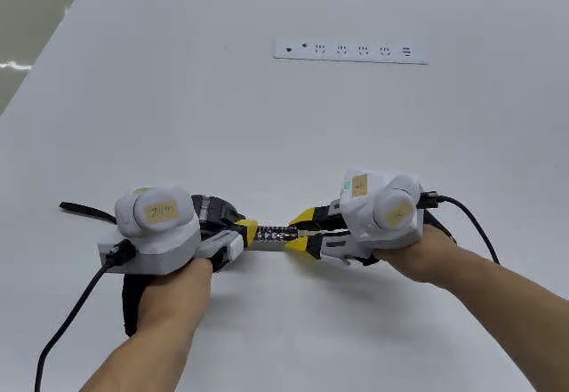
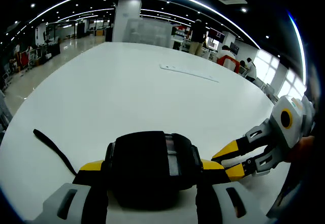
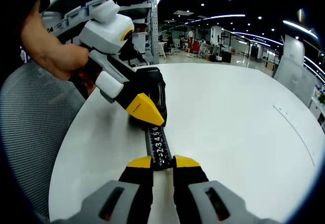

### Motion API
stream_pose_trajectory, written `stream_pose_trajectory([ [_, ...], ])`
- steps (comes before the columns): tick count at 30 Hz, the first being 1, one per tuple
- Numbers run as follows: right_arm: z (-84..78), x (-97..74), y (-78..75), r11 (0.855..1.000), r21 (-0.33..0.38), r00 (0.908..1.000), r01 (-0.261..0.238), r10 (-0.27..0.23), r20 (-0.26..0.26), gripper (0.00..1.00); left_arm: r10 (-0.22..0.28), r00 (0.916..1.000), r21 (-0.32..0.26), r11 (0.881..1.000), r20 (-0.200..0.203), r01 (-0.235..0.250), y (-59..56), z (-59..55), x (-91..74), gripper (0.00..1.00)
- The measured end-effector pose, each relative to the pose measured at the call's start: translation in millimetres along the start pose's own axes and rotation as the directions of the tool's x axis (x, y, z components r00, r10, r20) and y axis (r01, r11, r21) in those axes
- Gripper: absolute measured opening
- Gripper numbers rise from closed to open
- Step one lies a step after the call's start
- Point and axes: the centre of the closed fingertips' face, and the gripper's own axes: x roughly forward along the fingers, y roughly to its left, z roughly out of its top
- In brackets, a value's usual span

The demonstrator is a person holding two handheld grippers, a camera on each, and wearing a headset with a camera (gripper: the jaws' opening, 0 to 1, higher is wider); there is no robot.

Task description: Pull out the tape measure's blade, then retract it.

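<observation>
The tape measure (image 1: 216,210) has a squat black case with rounded corners and a glossy panel across its top. It sits at the near side of the white desk (image 1: 267,116), in front of the person. Whether its underside touches the desk cannot be told. The left gripper (image 1: 238,230) is clamped around the case, one yellow-tipped jaw against each flank, as the left gripper view shows.

A short length of blade (image 1: 273,232) stands out of the case mouth toward the right. It is dark, with pale numerals and tick marks; in the right gripper view 3, 4, 5 and 6 can be read. The right gripper (image 3: 162,162) pinches the blade's free end between its yellow tips, which are drawn in close with only the blade between them. The two grippers face each other, tips near but apart.

A thin black wrist strap (image 1: 84,210) trails from the case flat across the desk toward its left edge. Black cables (image 1: 467,219) run back from the grippers past the person's forearms.

Toward the far side of the desk, well apart from the tape measure, a white power strip (image 1: 349,51) lies flat. A grey mesh chair (image 3: 30,132) stands at the near edge. Beyond is an open office with a glossy floor, curved ceiling light strips, spot lamps, shelving and distant people.
</observation>
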Motion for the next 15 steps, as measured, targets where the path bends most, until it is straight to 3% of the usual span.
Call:
stream_pose_trajectory([
  [15,14.0,19.8,6.0,0.999,-0.023,0.9993,-0.035,0.035,0.009,0.13,-0.006,1.0,-0.004,1.0,-0.006,0.006,-1.7,-1.0,-0.4,0.68],
])
